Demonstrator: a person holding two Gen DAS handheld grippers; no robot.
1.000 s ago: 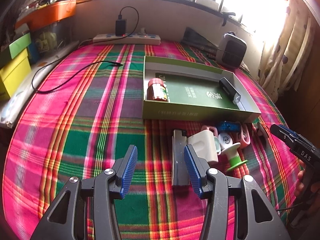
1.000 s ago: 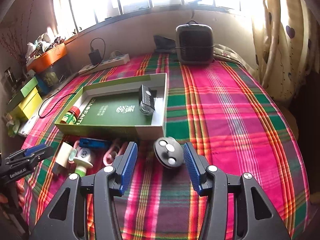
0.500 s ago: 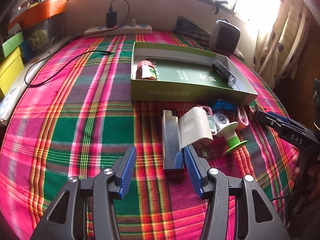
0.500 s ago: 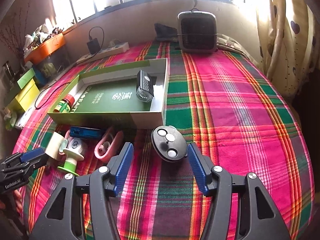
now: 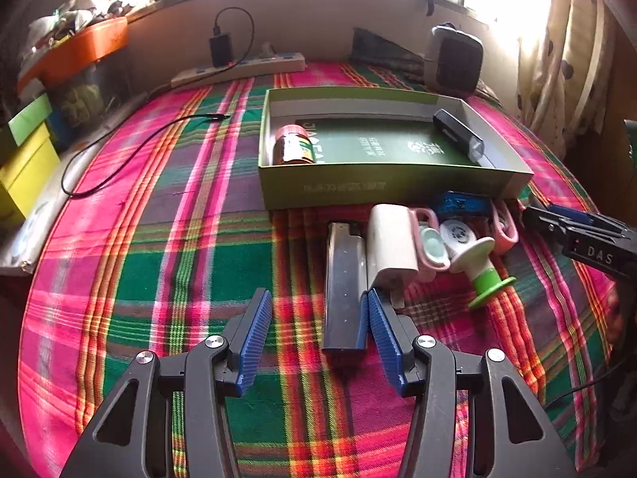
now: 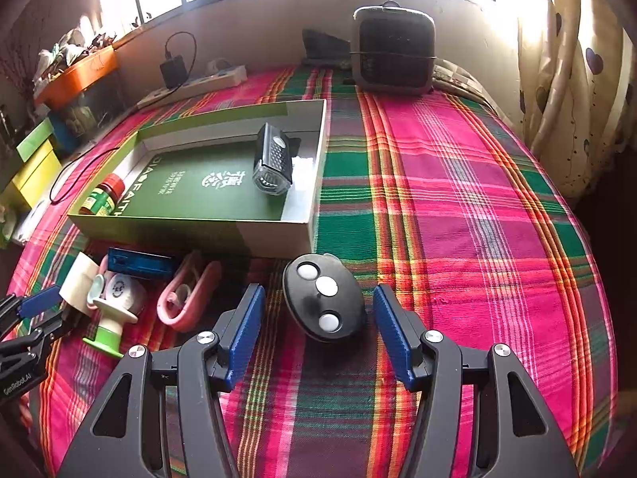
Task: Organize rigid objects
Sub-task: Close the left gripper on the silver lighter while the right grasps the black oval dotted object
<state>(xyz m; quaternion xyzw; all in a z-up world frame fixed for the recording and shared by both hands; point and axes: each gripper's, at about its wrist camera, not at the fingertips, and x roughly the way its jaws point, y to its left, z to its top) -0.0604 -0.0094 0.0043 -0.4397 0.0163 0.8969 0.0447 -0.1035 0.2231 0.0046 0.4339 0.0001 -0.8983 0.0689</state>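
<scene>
- Left wrist view: left hand-held gripper (image 5: 314,314) spread wide over the plaid cloth (image 5: 159,239), nothing pinched; dark lighter (image 5: 344,286) lying just inside its right finger, white adapter (image 5: 392,247) beside it.
- Behind, green box (image 5: 390,187) holding a red-capped bottle (image 5: 294,145) and a black light (image 5: 458,135).
- Right wrist view: right hand-held gripper (image 6: 318,318) spread, black oval remote (image 6: 324,302) lying between the fingers, untouched, just in front of the box corner.

Black oval remote (image 6: 324,302) with three white buttons lies flat before green box (image 6: 199,231).
</scene>
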